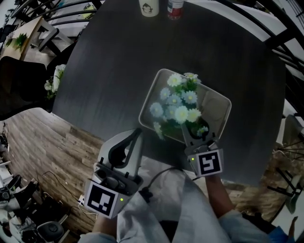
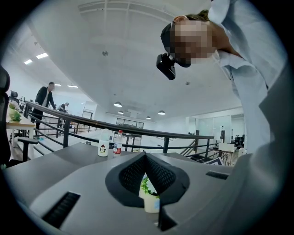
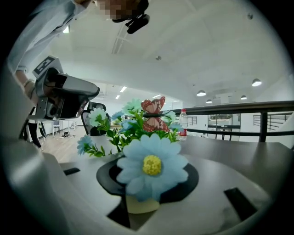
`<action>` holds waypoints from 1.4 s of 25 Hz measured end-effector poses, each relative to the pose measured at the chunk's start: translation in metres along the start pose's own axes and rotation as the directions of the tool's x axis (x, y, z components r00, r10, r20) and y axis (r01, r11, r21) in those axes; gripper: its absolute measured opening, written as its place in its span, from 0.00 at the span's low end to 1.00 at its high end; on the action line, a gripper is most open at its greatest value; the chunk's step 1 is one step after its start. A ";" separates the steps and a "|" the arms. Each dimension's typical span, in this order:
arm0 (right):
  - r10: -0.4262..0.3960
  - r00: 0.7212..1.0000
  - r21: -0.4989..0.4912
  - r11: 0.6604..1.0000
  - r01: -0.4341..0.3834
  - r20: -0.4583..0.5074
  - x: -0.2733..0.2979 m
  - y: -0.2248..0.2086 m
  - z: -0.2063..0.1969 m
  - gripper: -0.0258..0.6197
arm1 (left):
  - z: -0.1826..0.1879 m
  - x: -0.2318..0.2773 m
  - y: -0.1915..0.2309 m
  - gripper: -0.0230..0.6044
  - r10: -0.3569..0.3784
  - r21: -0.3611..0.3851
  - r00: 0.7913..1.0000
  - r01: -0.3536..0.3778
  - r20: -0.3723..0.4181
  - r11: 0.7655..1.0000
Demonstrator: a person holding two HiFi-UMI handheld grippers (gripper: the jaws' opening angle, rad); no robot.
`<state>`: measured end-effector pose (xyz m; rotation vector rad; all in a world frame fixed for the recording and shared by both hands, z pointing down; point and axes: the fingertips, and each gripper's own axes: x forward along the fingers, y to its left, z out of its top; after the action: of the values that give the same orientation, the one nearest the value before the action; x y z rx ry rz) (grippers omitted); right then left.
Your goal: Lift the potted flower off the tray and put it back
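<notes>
Put-back step, seemingly complete: potted flower in the tray between the right claw's spread jaws, which must next back straight off; left claw pressed together.

A dark grey table stands on a wooden plank floor. At its far edge, 1 white paper cup with a cartoon figure stands just beside 1 clear bottle with a red label. Off the table's left edge is a bunch of white flowers, and black cables trail over the floor nearer the camera. Beyond the table, a dark railing crosses an open office lit by round ceiling lights, and 1 person in dark clothes stands behind it at the far left.
</notes>
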<state>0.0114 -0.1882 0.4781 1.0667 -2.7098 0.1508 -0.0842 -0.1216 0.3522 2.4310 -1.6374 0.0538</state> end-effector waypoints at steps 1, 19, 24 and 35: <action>-0.001 1.000 0.001 1.000 0.001 -0.004 -0.002 0.001 -0.001 0.27 | 0.000 0.000 -0.001 0.03 -0.004 0.001 1.000 0.004 0.001 1.000; -0.084 0.996 0.078 0.993 0.087 -0.040 -0.047 -0.011 -0.004 0.32 | 0.014 0.005 -0.034 0.03 -0.121 0.020 0.992 0.121 0.022 0.992; -0.107 0.994 0.074 0.991 0.109 -0.035 -0.060 -0.011 0.004 0.32 | 0.022 0.007 -0.042 0.03 -0.151 0.033 0.988 0.150 0.034 0.988; -0.160 0.987 0.060 0.985 0.159 0.015 -0.085 -0.012 0.039 0.34 | 0.041 0.006 -0.053 0.03 -0.209 0.053 0.976 0.206 0.062 0.977</action>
<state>0.0735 -0.1478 0.4195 1.3035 -2.6377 0.1946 -0.0367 -0.1153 0.3049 2.6516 -1.4130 -0.0231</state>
